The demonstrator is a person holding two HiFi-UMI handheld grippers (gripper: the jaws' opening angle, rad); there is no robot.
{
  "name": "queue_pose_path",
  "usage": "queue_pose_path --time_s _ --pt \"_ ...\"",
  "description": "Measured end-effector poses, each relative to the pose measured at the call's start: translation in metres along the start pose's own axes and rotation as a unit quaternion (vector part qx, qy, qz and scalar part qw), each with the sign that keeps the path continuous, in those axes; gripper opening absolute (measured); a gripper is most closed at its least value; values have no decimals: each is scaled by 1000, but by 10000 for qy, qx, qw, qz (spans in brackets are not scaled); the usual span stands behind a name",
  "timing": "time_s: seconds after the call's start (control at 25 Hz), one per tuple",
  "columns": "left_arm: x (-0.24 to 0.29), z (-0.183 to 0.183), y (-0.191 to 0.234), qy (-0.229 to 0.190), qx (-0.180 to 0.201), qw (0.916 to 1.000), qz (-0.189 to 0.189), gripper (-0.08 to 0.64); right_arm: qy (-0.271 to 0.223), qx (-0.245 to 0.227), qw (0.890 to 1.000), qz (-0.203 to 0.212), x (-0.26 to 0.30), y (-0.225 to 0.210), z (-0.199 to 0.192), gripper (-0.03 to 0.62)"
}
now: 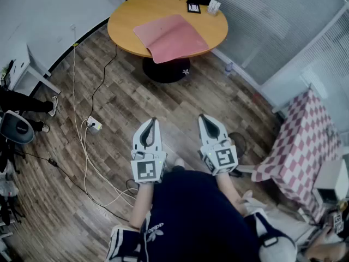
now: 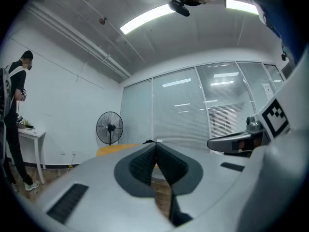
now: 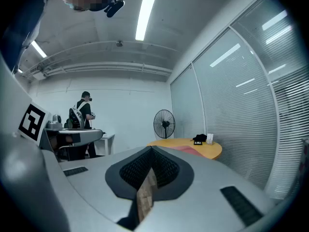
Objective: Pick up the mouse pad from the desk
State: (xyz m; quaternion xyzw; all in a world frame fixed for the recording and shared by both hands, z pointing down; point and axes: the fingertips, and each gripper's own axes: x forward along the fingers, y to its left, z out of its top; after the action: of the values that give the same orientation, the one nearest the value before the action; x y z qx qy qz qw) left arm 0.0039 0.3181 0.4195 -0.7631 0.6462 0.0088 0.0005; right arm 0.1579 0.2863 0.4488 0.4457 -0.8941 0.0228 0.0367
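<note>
Plainly, left tool (image 1: 154, 120) and right tool (image 1: 202, 117) are closed on nothing

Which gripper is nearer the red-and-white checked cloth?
Right. The right gripper is apart from the red-and-white checked cloth, to its left in the head view; the left gripper is farther left still.

wood plank floor (image 1: 163, 108), white cables (image 1: 83, 152) and a power strip (image 1: 94, 124) lying on it. round yellow surface (image 1: 131, 15) on a dark pedestal, near the slatted blinds (image 1: 262, 31) along a glass wall. plain white wall (image 1: 43, 10) opposite. standing fan (image 2: 109, 128) behind the surface. ceiling strip lights (image 2: 145, 19) on. small white table (image 2: 31, 135) against the white wall. red-checked cloth (image 1: 305, 141) draped over furniture at right.
</note>
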Motion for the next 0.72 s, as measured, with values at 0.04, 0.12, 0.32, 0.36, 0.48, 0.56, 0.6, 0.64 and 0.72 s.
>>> queue_pose_path --time_s 0.04,0.12,0.32,0.36,0.48,0.56,0.6,0.64,0.72 --pt "-1 -1 2 22 -24 10000 34 5 0 -7 10000 8 0 0 0 3" --pt "-3 -4 4 61 -56 9999 93 5 4 -14 10000 14 -1 0 0 3" --pt "-5 -6 1 78 -93 9998 124 5 -1 -33 10000 -5 -6 -5 1 3" --pt "-4 -6 0 75 -88 9999 121 5 -14 -25 10000 19 -6 -5 1 3" --pt "-1 -6 -2 80 -50 9999 109 5 -42 -58 10000 42 -6 -7 4 3" --pt "0 -5 -4 94 -82 9999 116 5 -71 -89 9999 105 -6 -8 5 3" --pt "1 -5 -5 101 -122 9998 118 5 -108 -85 9998 172 -6 -7 6 3" --pt "2 -4 -5 97 -169 9997 114 5 -163 -77 9996 239 -5 -6 9 3" --pt "4 1 -8 54 -206 9997 84 5 -278 -83 9990 344 -6 -6 13 3"
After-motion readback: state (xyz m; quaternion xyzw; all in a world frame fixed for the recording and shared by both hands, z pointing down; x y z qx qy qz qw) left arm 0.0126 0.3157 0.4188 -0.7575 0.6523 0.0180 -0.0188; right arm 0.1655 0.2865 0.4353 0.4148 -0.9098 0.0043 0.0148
